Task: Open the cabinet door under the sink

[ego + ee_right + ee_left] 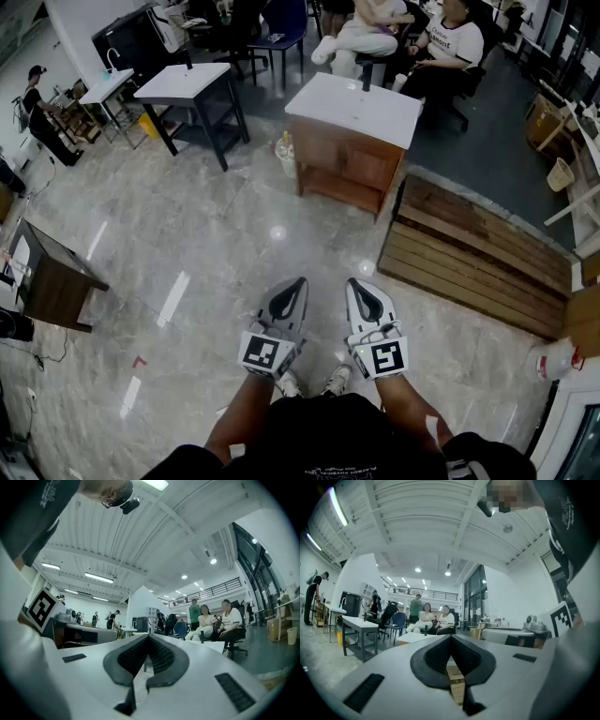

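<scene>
Stage: not begun | your left gripper (298, 282) and right gripper (355, 282): both clenched, empty, near you | sink cabinet (349, 155): far, slightly right, well apart | cabinet door (372, 170): closed, yet to open.

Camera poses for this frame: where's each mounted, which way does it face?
Head view: on the person's head, facing steeply down at the floor and sink cabinet; shows forearms, shoes, left tool, right tool.
Left gripper view: on the left tool, facing level past its shut jaws toward seated people; torso at upper right.
Right gripper view: on the right tool, same heading, jaws shut; torso at upper left.
Shared: both gripper views show the seated people and the other tool's marker cube.
</scene>
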A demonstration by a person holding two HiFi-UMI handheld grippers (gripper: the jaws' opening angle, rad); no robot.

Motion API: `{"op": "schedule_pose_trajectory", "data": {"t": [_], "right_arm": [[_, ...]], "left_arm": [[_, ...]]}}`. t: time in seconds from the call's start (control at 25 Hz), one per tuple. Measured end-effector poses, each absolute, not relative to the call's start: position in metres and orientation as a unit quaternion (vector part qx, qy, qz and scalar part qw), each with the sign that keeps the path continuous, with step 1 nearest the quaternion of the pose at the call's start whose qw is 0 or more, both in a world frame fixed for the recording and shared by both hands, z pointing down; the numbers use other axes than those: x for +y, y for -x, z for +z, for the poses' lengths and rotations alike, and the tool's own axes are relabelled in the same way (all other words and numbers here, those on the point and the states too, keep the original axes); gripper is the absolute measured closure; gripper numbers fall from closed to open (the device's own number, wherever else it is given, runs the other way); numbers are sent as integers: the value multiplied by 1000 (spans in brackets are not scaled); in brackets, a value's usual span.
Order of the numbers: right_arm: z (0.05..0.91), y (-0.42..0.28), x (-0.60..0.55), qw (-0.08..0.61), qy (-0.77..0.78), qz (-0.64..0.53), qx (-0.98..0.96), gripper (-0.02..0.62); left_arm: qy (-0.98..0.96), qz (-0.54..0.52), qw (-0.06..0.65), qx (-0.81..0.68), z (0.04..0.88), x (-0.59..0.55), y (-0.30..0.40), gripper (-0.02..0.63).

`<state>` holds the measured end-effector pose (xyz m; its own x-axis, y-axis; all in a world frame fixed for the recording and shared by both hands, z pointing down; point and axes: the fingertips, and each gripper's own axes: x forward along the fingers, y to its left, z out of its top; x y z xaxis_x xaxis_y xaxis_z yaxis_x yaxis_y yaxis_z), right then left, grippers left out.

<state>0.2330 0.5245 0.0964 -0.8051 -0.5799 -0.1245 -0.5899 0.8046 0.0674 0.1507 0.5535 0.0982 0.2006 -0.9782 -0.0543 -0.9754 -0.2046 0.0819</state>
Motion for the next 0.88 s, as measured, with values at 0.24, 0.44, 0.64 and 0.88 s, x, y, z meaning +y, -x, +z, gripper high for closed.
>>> {"op": "schedule_pose_trajectory", "data": {"t": [0.24, 0.44, 0.64, 0.88], "right_arm": [[95, -248, 520, 47, 308, 51, 949, 574], [93, -265, 511, 55, 312, 48, 947, 574], [92, -272, 499, 60, 310, 52, 948, 574], [92, -251, 470, 55, 313, 62, 946, 574]], "left_arm": [[-774, -40, 15, -632, 102, 549, -163, 596], [-773, -25, 3, -634, 107, 541, -174, 596], [-771, -19, 12, -636, 109, 527, -179, 596], [-776, -20, 17, -630, 111, 493, -161, 595]]}}
